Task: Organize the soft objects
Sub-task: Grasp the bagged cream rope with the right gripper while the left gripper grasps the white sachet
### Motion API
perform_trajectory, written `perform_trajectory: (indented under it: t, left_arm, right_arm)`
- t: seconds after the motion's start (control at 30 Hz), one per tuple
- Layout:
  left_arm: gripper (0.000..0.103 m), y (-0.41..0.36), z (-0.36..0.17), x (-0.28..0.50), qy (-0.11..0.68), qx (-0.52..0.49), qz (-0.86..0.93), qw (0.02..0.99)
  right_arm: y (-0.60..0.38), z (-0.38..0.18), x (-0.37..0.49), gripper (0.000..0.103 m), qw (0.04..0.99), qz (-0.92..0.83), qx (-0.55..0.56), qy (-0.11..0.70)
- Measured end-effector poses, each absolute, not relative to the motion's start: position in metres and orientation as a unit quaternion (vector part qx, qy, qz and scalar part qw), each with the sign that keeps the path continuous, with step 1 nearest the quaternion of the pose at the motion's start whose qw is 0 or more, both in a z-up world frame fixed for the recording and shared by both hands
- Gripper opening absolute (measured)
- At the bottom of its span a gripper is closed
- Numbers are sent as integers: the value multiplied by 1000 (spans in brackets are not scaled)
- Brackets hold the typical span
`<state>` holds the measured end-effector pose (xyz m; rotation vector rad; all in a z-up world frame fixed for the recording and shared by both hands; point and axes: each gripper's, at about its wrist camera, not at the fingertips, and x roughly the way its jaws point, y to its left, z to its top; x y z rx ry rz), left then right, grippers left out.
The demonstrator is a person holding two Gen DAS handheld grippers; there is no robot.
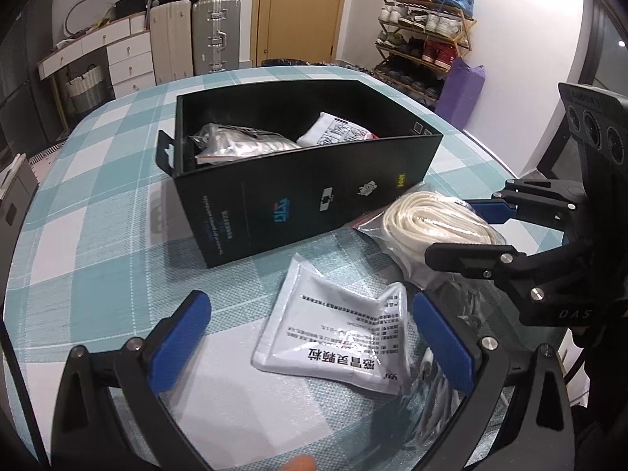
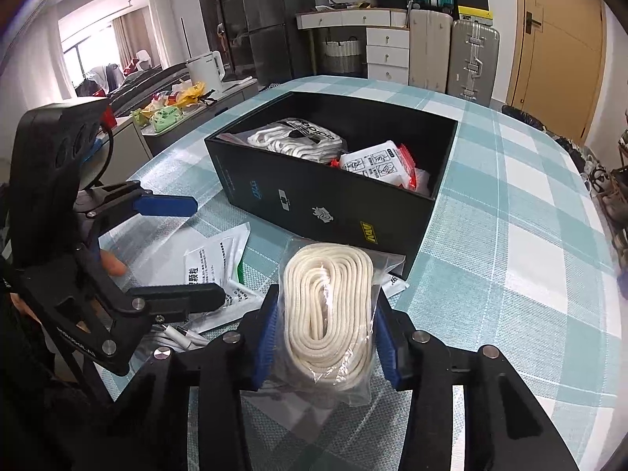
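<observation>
Right gripper (image 2: 325, 335): blue pads pressed on both sides of bagged cream rope coil (image 2: 327, 306), which rests on checked tablecloth (image 2: 510, 235) just before black box (image 2: 341, 204)
Left gripper (image 1: 310, 333): jaws wide apart, white printed sachet (image 1: 333, 333) flat on cloth between them, untouched
Box contents: bagged white laces (image 2: 298, 139), white packet (image 2: 373, 163)

You get even indoor light, daylight from the window (image 2: 92, 45) at far left, glare on the table (image 1: 117, 204), and bent, dark-cornered fisheye edges.
</observation>
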<state>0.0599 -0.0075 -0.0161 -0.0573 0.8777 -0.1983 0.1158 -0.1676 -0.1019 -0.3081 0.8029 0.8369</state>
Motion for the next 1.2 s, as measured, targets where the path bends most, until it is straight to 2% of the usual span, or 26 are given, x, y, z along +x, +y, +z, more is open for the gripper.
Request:
perform_trajectory:
  t: [0.77,1.03,1.2]
  left_arm:
    - [103,11,-28,74,469,-19,-36,882]
    - [102,2,-30,75,478,-39,-54,876]
    - [102,-10,-31,77,484,-13,-40,874]
  right_arm:
    - [-181,-92,114,43,835,388,-140,365]
    - [-181,-91,114,43,836,389,-143,360]
    - [-181,-89,113,44,836,389,-146,358]
